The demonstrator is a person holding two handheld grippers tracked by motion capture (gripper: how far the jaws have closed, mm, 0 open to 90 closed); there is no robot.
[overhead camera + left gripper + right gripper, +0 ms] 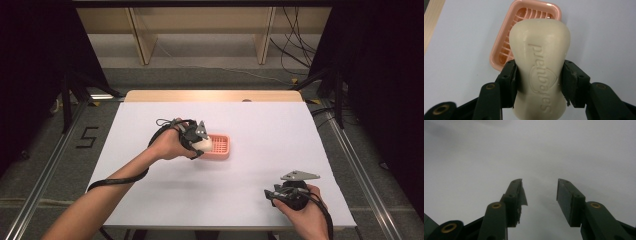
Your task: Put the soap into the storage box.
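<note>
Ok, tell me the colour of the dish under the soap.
The soap dish is salmon pink with a slatted floor, clearest in the left gripper view.

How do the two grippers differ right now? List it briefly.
The left gripper is shut on the cream soap bar; the right gripper is open with nothing between its jaws. The left gripper hangs at the pink soap dish; the right one sits near the table's front edge. Both have black jaws.

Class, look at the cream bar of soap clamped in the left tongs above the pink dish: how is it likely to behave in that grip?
The soap bar probably stays stiff: it juts out past the left tongs without sagging. Its smooth, waisted sides may let it slip if the squeeze eases. Flat-faced, it would likely slide rather than roll once set in the pink dish.
</note>
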